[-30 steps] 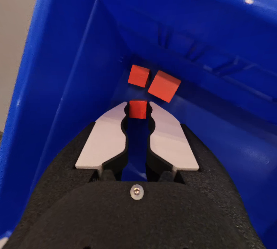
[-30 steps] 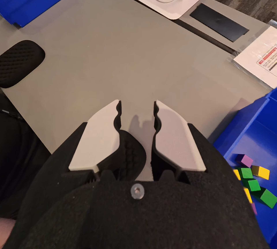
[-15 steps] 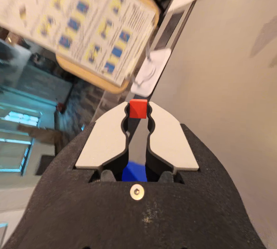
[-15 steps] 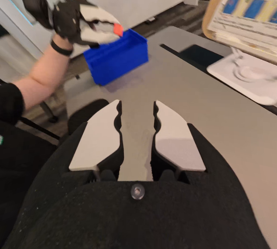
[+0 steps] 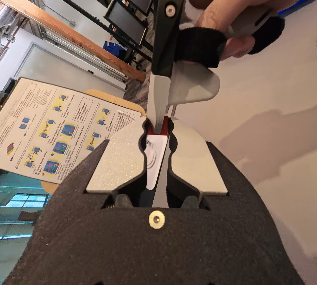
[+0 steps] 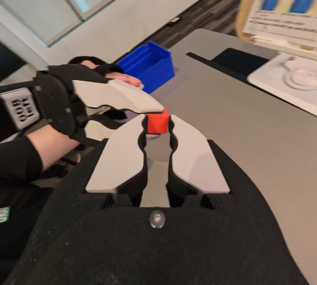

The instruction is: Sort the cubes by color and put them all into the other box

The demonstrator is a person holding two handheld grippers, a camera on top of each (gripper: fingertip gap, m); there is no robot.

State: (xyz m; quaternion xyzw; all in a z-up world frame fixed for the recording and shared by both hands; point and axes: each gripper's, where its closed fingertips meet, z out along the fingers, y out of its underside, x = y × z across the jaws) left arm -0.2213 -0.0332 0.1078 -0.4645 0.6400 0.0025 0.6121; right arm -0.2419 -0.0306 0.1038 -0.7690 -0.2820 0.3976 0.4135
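A red cube is held in the air above the grey table, between both grippers. My right gripper is shut on it, with a pad pressed on its left and right sides. My left gripper is also shut on the same cube, gripping it from top and bottom; its upper finger shows in the right wrist view reaching in from the left. One right finger crosses in front of the cube in the left wrist view. A blue box stands behind on the table.
A clipboard with a printed instruction sheet stands on a white base at the table's far side; it also shows in the right wrist view. A hand holds the right gripper.
My left gripper lifted the red cube out of the blue box and carried it to mid-table. My right gripper swung toward it and closed on the cube, so both now hold it.
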